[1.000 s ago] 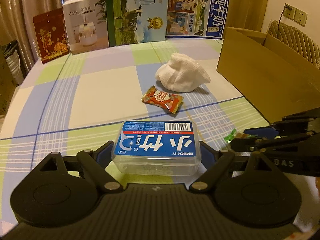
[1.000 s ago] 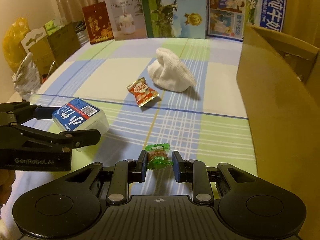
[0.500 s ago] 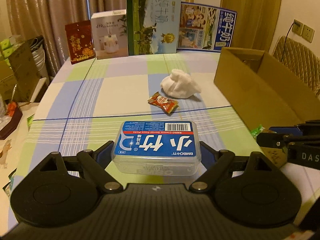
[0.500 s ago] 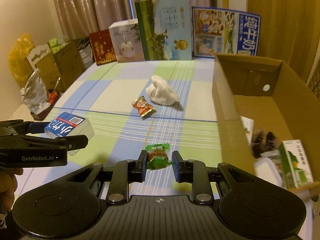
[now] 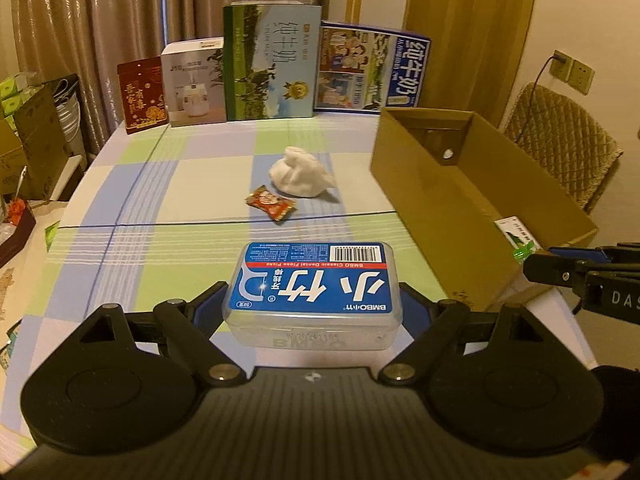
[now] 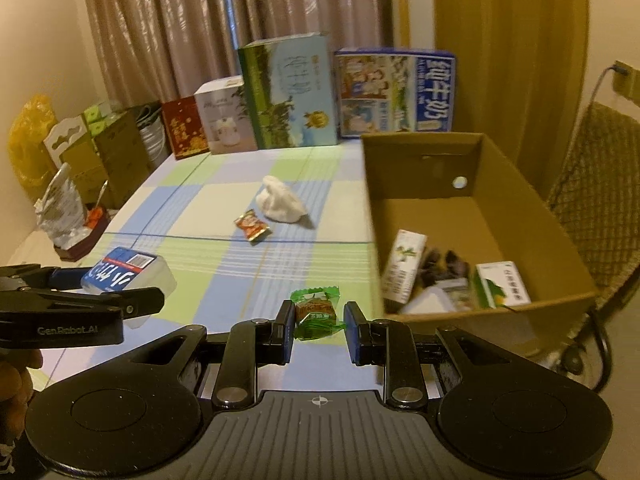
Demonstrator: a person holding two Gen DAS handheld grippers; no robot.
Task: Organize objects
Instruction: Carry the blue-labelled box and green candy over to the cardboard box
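Jaws: left gripper (image 5: 314, 304) clamped wide on the floss box (image 5: 313, 289), right gripper (image 6: 318, 330) pinching the green candy (image 6: 316, 312), both held above the table (image 5: 180, 184). Cardboard box (image 6: 560, 248) already has a few packs inside. Left to do, prob: drop these two, then red snack (image 5: 271, 208) & white cloth (image 5: 300, 178).

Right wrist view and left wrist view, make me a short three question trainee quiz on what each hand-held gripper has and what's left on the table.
1. True or false: the left hand-held gripper is empty.
2. What does the right hand-held gripper hold: A) red snack packet B) green candy C) white cloth?
3. Fill in: the cardboard box stands to the ___ of the white cloth.

Key:
1. False; it holds the floss pick box.
2. B
3. right
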